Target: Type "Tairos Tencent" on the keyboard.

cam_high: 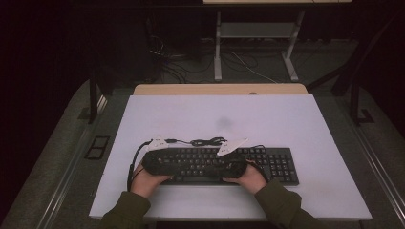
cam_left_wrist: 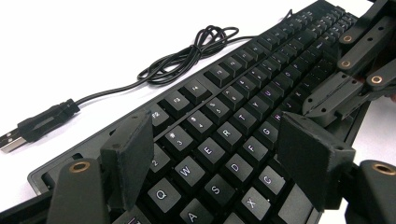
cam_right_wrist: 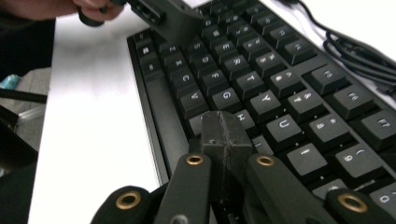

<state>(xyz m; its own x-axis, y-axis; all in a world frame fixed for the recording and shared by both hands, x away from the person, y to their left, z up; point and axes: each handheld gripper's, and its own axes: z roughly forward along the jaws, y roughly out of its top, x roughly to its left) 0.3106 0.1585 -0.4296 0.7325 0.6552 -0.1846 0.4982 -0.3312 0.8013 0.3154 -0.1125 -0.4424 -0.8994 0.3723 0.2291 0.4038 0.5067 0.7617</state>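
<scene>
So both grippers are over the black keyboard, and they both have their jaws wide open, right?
Not quite. Both are over the keyboard, but only the left gripper has its jaws apart. The right gripper has its jaws pressed together with nothing between them, as the right gripper view shows.

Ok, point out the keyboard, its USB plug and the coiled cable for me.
keyboard (cam_high: 279, 164), high view, on the number pad keys.
USB plug (cam_left_wrist: 11, 141), left gripper view, on the metal end.
coiled cable (cam_left_wrist: 205, 44), left gripper view, on the bundled loops.

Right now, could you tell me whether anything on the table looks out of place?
Only the keyboard cable: it lies bunched in a loose tangle behind the keys, its plug unconnected on the table.
</scene>
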